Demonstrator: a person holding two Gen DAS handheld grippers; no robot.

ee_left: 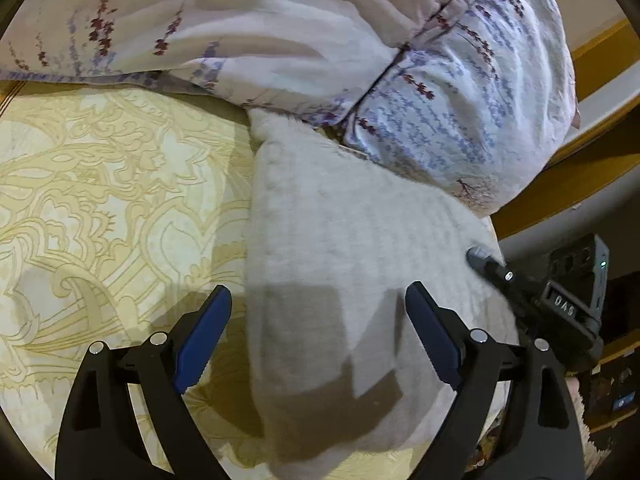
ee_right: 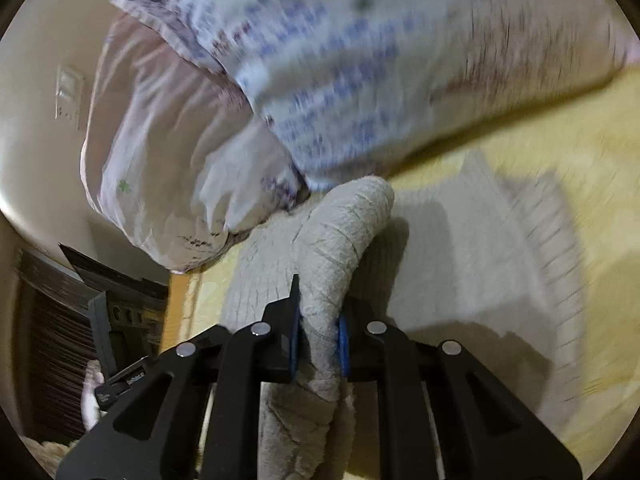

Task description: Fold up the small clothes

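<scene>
From my left wrist, the pale knitted cloth (ee_left: 360,280) lay spread on the yellow patterned bedsheet (ee_left: 100,200), its long axis running away from me toward the flowered pillows (ee_left: 440,100) at the far side. My left gripper (ee_left: 318,336) hung over the near end of it with its fingers wide apart and nothing between them; the left finger sat over bare sheet just off the cloth's left edge, the right finger over the cloth itself. At the cloth's right edge I could see the tip of my right gripper (ee_left: 480,260) pressed into the fabric.

From my right wrist, that gripper (ee_right: 318,344) was clamped on a bunched fold of the same cloth (ee_right: 344,240), the blue pads squeezing it from both sides. The pinched ridge rose away from the fingers toward the pillows (ee_right: 320,60), while the rest of the cloth lay flat to the right. I judged the right hand had its edge, and the left side, nearest my open left fingers, was yet to be gripped.
</scene>
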